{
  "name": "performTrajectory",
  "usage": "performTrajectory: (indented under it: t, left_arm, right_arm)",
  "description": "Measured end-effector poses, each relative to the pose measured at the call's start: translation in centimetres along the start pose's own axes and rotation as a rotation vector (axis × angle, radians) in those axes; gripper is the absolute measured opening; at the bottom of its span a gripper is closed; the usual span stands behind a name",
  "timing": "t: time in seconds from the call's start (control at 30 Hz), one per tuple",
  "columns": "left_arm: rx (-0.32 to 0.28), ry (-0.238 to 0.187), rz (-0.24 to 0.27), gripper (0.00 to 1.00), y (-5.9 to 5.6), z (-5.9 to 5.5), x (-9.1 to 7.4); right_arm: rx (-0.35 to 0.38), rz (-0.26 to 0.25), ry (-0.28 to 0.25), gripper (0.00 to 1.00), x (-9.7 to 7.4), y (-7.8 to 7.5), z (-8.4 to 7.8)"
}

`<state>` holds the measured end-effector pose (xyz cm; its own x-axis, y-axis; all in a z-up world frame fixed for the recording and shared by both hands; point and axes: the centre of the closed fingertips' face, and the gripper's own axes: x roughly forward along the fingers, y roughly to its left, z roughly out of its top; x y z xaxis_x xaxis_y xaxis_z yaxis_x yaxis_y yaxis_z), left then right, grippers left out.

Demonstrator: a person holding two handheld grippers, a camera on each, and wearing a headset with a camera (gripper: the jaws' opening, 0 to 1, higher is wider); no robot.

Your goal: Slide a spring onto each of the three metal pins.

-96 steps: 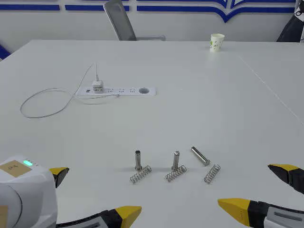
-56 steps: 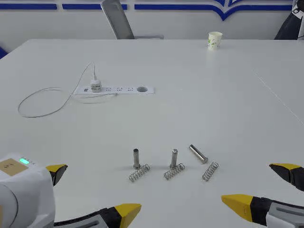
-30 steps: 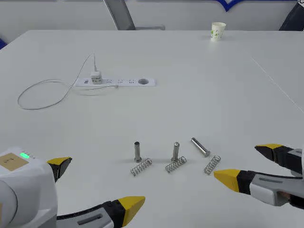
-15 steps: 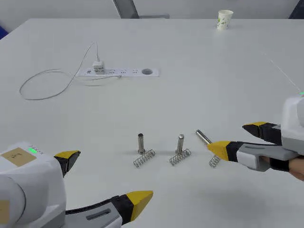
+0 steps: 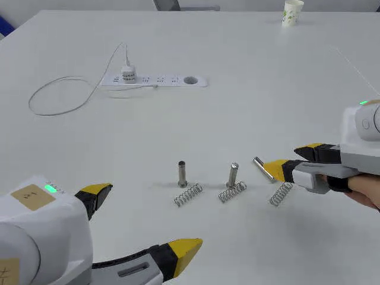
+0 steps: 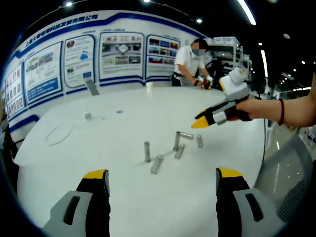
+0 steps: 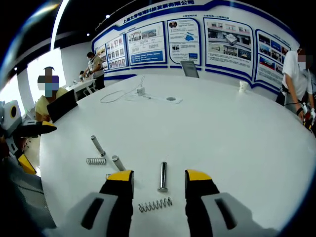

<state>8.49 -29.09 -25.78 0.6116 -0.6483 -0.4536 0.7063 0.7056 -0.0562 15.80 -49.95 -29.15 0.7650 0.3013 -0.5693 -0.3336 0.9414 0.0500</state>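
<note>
While nothing is gripped yet, layout on the white table point(image 5: 267, 77):
Pins: left pin point(image 5: 181, 173) & mid pin point(image 5: 233, 174) stand upright, side by side; right pin point(image 5: 261, 167) lies flat, angled.
Springs: all 3 loose on table, off the pins. Left spring point(image 5: 188, 195) just beside left pin's base, mid spring point(image 5: 232, 192) just beside mid pin's base, right spring point(image 5: 281, 193) near the lying pin.
R hand-held gripper point(image 5: 284, 158): jaws apart, empty. Tips at the right pin, which sits btw the jaws in right gripper view; contact can't tell.
L hand-held gripper point(image 5: 142, 221): jaws wide apart, empty; near side of table, well apart from pins.
Other: power strip point(image 5: 157, 79) w/ charger point(image 5: 128, 74) plugged in, cable point(image 5: 59, 98) looping left; paper cup point(image 5: 292, 12) at far side.
</note>
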Motion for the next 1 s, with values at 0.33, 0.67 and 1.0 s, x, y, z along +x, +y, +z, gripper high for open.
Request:
performTrajectory:
  t: [0.33, 0.67, 1.0]
  left_arm:
    - [0.0, -0.004, -0.009, 0.9, 0.1, -0.1, 0.3]
    - [0.001, -0.008, -0.018, 0.89, -0.1, -0.1, 0.6]
    - [0.001, 0.002, -0.019, 0.88, 0.0, -0.5, 0.6]
  right_arm:
    - [-0.001, 0.014, 0.023, 0.31, 2.7, -0.4, -0.1]
    - [0.025, 0.03, 0.058, 0.24, 5.0, -0.3, -0.9]
    - [0.052, 0.025, 0.1, 0.16, 6.4, -0.7, -1.8]
